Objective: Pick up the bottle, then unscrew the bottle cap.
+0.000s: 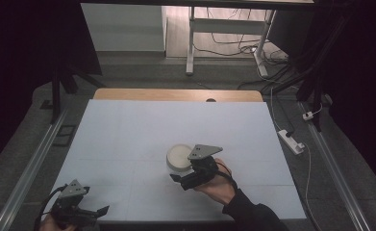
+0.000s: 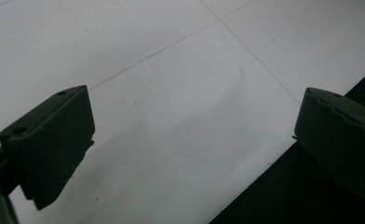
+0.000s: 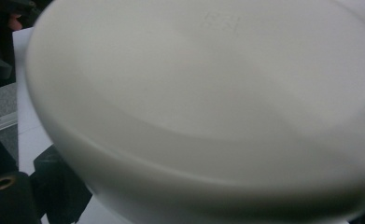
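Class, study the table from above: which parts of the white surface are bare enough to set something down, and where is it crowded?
The white table is bare across its far half, up to the wooden strip, and down its left side toward the left tool at the near-left corner. The right edge is free too. It is crowded only near the middle right, where the right tool meets the white bowl.

Dim, dark edges — close view blurred.
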A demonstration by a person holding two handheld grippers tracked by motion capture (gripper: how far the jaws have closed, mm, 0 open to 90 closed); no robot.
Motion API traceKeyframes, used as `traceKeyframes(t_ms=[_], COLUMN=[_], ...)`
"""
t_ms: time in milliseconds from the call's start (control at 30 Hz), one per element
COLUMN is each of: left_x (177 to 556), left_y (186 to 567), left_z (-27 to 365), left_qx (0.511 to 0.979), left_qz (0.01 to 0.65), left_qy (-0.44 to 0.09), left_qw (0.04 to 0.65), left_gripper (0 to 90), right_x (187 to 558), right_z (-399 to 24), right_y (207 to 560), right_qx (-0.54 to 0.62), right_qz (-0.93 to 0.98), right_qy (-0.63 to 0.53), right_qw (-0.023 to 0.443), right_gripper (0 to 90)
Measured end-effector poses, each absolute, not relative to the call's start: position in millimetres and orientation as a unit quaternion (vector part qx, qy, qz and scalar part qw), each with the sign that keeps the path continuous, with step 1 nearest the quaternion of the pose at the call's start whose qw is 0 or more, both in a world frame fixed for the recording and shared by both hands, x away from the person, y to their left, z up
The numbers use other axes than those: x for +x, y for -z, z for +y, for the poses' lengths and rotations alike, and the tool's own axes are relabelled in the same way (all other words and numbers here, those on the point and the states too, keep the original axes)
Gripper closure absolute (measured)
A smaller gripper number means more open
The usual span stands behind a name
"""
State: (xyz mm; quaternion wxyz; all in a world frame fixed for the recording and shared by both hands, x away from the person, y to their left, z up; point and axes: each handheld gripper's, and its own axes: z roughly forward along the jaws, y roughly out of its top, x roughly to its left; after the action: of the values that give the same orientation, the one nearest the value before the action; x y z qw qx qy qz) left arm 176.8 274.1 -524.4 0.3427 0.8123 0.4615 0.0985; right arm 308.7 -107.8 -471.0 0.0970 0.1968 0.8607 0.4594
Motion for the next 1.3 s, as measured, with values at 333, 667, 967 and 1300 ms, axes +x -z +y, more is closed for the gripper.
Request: traceKeyframes(t_ms=[333,667,967,1300], left_x=[177,180,182,187], left_y=[524,524,520,509], left_z=[273,270,271,259], left_qx=[0.814,0.815,0.808,0.817], left_qz=[0.462,0.457,0.448,0.418], left_qy=[-0.099,-0.086,-0.08,-0.083], left_qw=[0.339,0.344,0.374,0.388], left_gripper=[0.0,0.0,0.0,0.0], right_x=[304,305,305,306], right_z=[-105,-105,-103,-103], right_y=[473,474,476,477], right_qx=[0.192,0.192,0.19,0.189], right_qz=[0.864,0.865,0.867,0.867], right_qy=[-0.456,-0.454,-0.452,-0.451], right_qw=[0.096,0.092,0.092,0.093], right_gripper=[7.0,7.0,7.0,7.0])
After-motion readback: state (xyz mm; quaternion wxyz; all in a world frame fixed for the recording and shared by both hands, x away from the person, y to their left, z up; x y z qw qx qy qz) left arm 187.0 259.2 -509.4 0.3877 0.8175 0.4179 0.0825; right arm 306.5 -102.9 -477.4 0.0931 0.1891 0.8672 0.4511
